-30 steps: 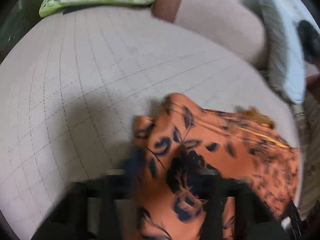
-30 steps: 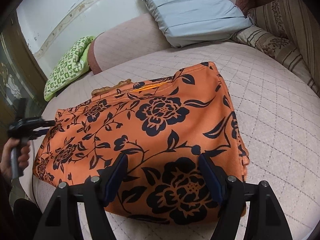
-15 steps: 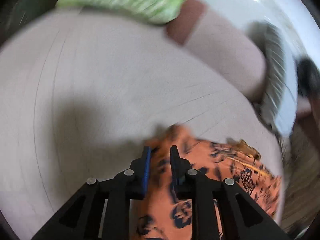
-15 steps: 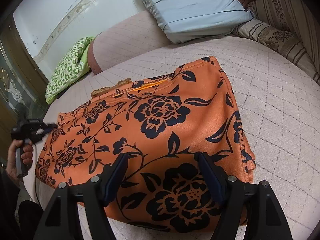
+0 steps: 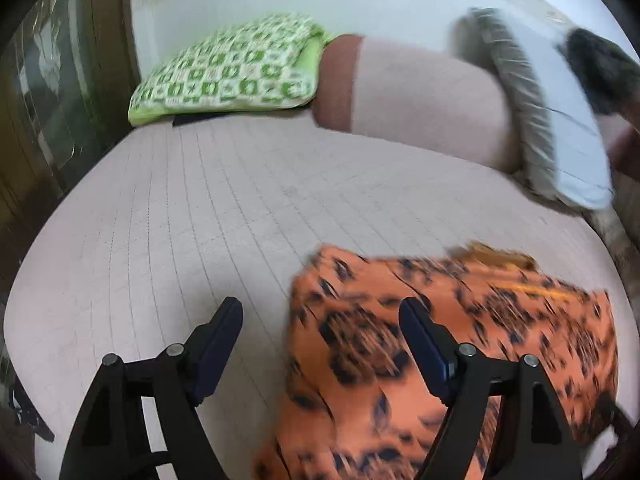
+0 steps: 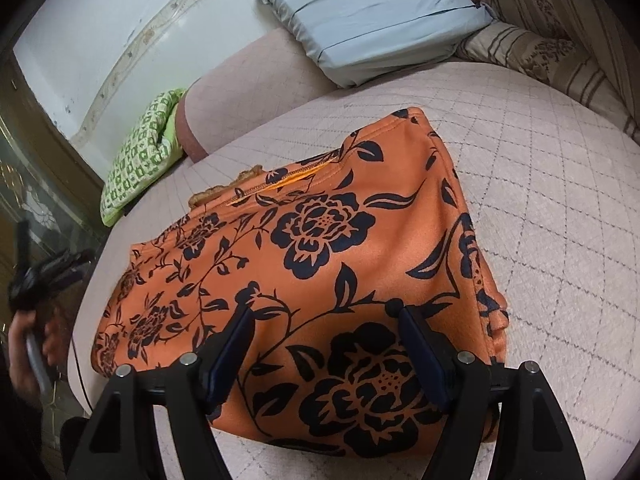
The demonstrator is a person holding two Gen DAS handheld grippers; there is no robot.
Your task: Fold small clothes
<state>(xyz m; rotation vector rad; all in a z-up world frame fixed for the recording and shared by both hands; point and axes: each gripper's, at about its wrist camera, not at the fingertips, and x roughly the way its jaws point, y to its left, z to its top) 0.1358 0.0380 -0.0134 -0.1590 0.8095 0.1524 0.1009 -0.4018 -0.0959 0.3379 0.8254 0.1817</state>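
Note:
An orange garment with black flowers [image 6: 320, 248] lies folded flat on the pale quilted bed. In the left wrist view it [image 5: 460, 344] is blurred and fills the lower right. My left gripper [image 5: 320, 332] is open and empty, above the garment's left edge; its right finger is over the cloth, its left finger over the bed. In the right wrist view the left gripper [image 6: 44, 276] shows at the far left, off the garment's corner. My right gripper [image 6: 324, 340] is open and empty, hovering over the garment's near edge.
The quilted bed [image 6: 540, 216] extends right of the garment and beyond it [image 5: 200, 216]. A green checked cushion [image 5: 232, 72] lies at the back left, a light blue pillow [image 6: 368, 12] and a striped pillow [image 6: 560, 44] at the back right. A wooden frame [image 6: 52, 148] stands left.
My left gripper was shut on the garment's left corner half a second ago; it is now open and has pulled back from the cloth. The right gripper has moved slightly closer over the garment.

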